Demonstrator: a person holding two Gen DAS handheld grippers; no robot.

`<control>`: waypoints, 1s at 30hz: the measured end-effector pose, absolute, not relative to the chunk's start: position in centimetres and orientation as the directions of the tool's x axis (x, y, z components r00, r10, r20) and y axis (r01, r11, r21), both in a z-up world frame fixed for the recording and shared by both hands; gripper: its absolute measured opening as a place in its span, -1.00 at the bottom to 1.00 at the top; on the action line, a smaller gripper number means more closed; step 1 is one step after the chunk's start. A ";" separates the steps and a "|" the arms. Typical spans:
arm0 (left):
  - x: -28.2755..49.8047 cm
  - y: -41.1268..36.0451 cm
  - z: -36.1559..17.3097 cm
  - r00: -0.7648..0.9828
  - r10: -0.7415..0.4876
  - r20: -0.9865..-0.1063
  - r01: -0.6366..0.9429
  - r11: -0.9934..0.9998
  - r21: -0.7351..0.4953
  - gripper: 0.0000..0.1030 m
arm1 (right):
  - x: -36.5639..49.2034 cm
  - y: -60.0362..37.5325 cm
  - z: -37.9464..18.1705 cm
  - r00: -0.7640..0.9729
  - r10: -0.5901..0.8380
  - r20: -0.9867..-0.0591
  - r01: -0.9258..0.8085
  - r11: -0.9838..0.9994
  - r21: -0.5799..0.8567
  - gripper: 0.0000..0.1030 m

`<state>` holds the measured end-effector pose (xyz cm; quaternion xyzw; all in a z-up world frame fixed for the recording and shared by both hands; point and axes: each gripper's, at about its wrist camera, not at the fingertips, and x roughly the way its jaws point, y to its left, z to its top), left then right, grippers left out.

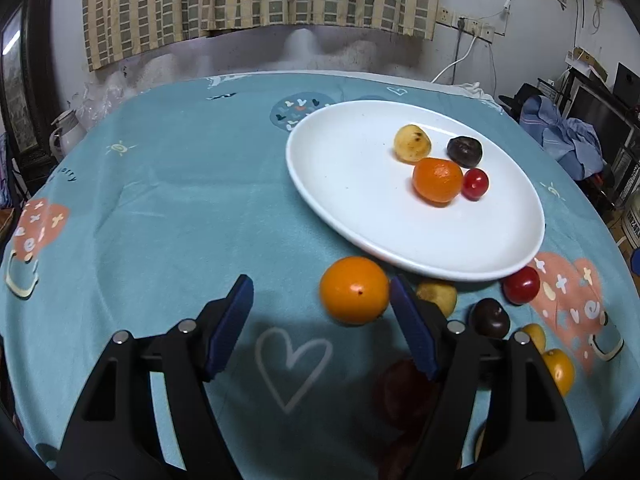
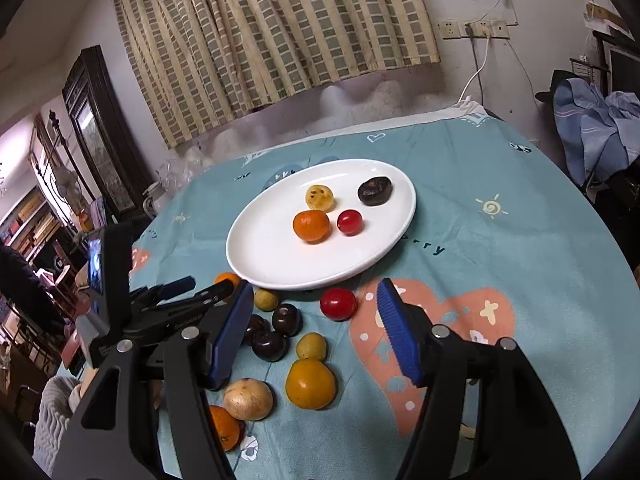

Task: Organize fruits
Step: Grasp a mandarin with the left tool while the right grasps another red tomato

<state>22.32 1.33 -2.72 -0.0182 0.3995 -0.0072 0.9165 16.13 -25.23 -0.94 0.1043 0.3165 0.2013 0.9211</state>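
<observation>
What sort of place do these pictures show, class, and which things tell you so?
Probably a lived-in home room: a round table under a teal cartoon-print tablecloth, a checked fabric curtain hung on the wall, and blue clothes heaped beside it. A white oval plate holds fruit.

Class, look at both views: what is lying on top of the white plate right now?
On the white plate lie four fruits: an orange one, a spotted yellow one, a dark one and a small red one. Whatever lies beneath the plate is covered.

A teal-clothed table (image 2: 500, 184) is seen; a white plate (image 2: 272, 256) and, just before the plate, loose fruits (image 2: 310, 384) are laid on it.
</observation>
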 end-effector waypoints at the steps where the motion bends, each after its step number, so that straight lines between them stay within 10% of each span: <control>1: 22.5 1.2 -2.8 0.679 -0.031 -0.733 0.004 0.999 -0.038 0.43 | 16.1 -25.2 -1.0 0.719 0.434 -0.543 -0.304 0.899 0.316 0.25; 18: 23.6 1.4 -4.2 0.642 -0.180 -0.745 0.087 0.983 -0.162 -0.21 | 16.4 -25.4 -1.4 0.718 0.417 -0.557 -0.289 0.907 0.306 0.25; 30: 18.1 4.7 -2.2 0.684 -0.066 -0.727 -0.043 0.990 -0.131 -0.22 | 18.1 -23.2 -4.8 0.697 0.297 -0.653 -0.297 0.948 0.114 0.18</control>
